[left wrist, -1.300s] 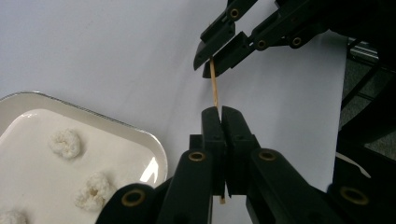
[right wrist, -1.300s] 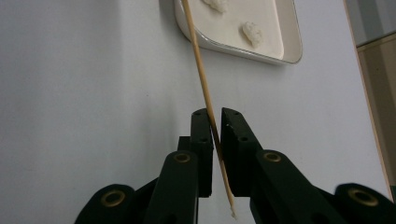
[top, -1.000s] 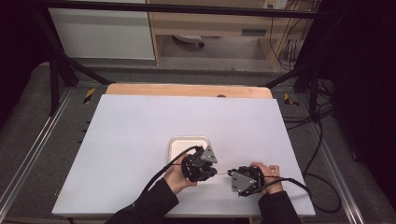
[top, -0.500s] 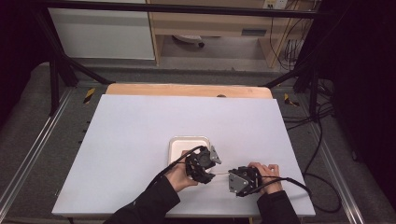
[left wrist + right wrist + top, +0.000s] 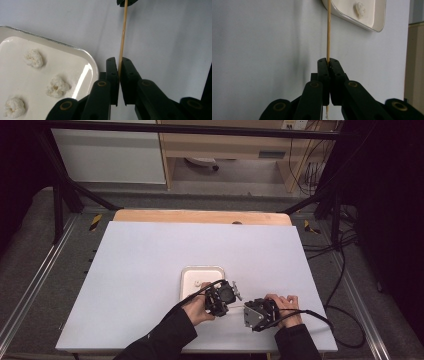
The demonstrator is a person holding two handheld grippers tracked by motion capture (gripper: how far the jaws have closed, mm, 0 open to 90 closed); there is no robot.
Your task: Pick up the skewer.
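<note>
A thin wooden skewer (image 5: 122, 37) runs between my two grippers, just above the white table. My left gripper (image 5: 119, 65) has just been closing and is shut on one end of the skewer; it sits at the white tray's near right corner (image 5: 231, 304). My right gripper (image 5: 328, 62) is shut on the skewer (image 5: 328, 30) farther along and faces the left gripper (image 5: 246, 309). The white tray (image 5: 85, 53) holds three white puffy pieces (image 5: 57, 86). One such piece (image 5: 360, 9) lies in the tray (image 5: 352, 17) in the right gripper view.
The tray (image 5: 202, 268) lies near the front middle of the white table top (image 5: 150, 255). A wooden strip (image 5: 200, 216) runs along the table's far edge. Cables (image 5: 345, 270) hang off the right side. The person's forearms come in at the bottom.
The left gripper has edged slightly to the right, toward the right gripper. The right hand has stayed where it was.
</note>
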